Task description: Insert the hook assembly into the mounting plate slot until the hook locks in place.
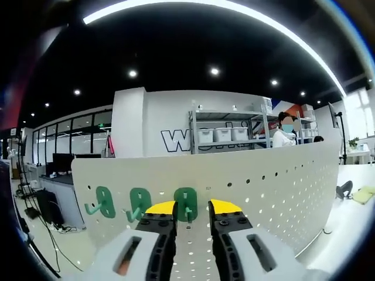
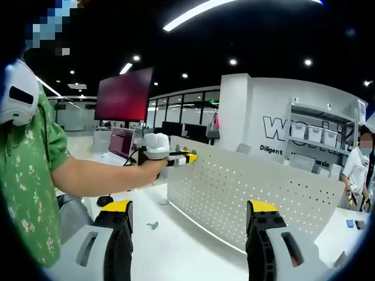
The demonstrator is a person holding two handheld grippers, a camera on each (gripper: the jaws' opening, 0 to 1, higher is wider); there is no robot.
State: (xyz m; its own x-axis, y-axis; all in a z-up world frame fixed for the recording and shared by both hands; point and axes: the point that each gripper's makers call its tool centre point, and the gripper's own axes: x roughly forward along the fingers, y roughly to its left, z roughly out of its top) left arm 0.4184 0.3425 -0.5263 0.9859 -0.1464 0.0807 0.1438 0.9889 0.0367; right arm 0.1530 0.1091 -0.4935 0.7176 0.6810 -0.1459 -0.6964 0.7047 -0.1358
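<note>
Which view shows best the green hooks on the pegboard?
The left gripper view: three green hooks sit close on the white pegboard, just beyond the left tongs. The right gripper view shows the board from its other side, hooks barely visible.

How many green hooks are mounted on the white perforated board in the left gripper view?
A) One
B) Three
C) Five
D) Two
B: three green hooks sit in a row on the perforated board, the rightmost one between the yellow-tipped fingers of the left gripper.
</note>
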